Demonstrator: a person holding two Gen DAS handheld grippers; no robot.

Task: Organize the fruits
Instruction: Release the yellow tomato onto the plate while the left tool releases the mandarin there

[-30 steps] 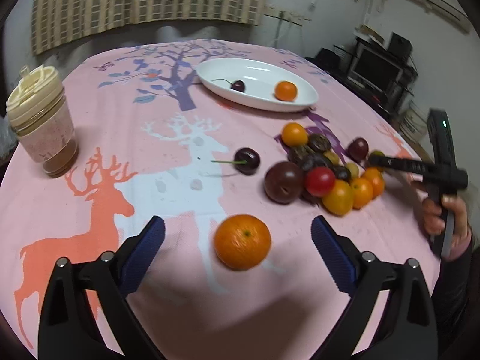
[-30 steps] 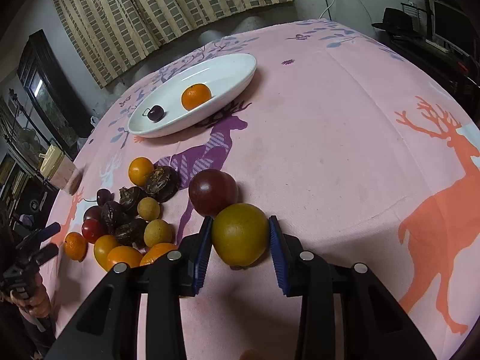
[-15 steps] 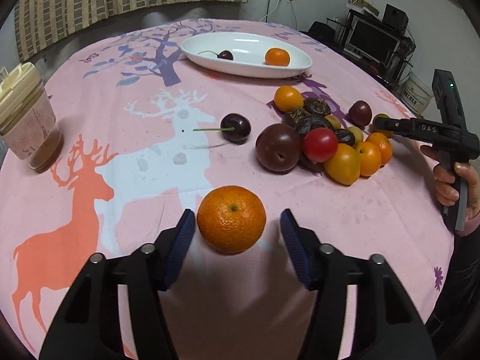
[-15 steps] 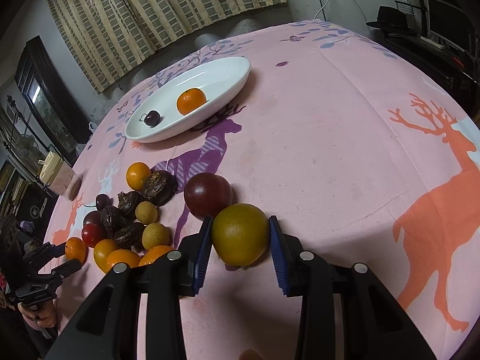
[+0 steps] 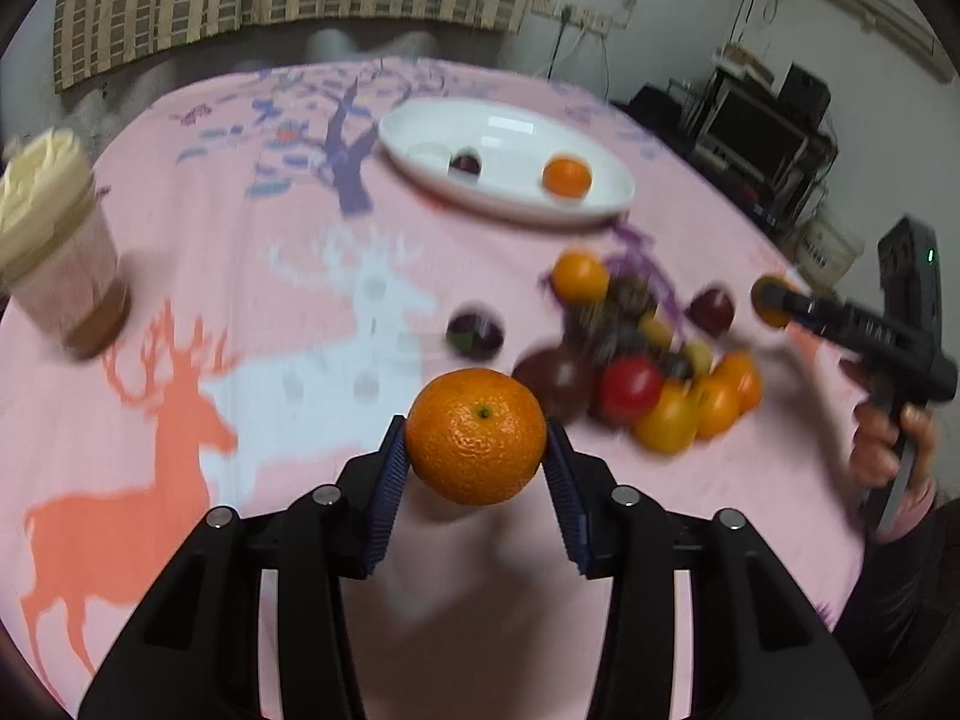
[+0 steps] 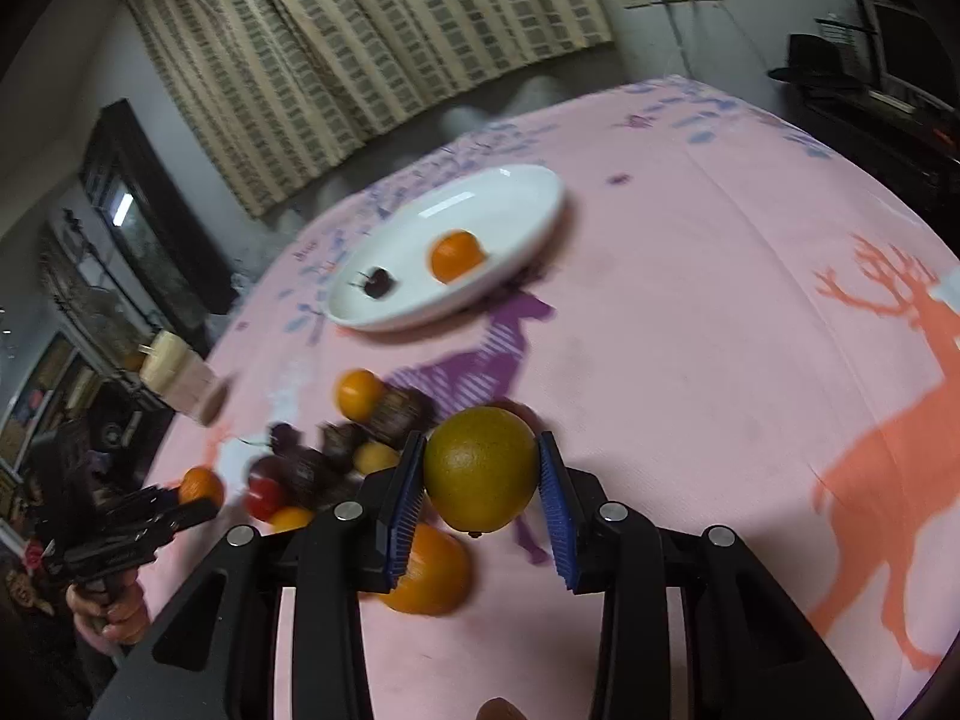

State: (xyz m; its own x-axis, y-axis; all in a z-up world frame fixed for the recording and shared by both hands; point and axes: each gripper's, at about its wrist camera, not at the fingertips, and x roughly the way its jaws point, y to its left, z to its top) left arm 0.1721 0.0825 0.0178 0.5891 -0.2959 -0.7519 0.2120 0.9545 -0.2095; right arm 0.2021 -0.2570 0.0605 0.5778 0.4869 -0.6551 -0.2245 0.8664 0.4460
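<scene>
My left gripper [image 5: 477, 450] is shut on an orange mandarin [image 5: 477, 435] and holds it above the pink tablecloth. My right gripper [image 6: 480, 474] is shut on a yellow-green round fruit [image 6: 480, 468], lifted above the cloth; it also shows in the left wrist view [image 5: 774, 303]. A white oval dish [image 5: 594, 204] at the far side holds a cherry [image 5: 465, 163] and a small orange [image 5: 566, 176]; the dish shows in the right wrist view [image 6: 528, 204] too. A pile of mixed small fruits [image 5: 648, 354] lies between the grippers and the dish.
A lidded cup [image 5: 54, 252] stands at the table's left edge. A lone cherry [image 5: 475, 333] lies left of the pile. An orange fruit [image 6: 432, 570] lies on the cloth under my right gripper. Shelves and electronics stand beyond the table's right side.
My left gripper closed on the mandarin and lifted it off the cloth. My right gripper rose with the yellow-green fruit, away from the dark plum.
</scene>
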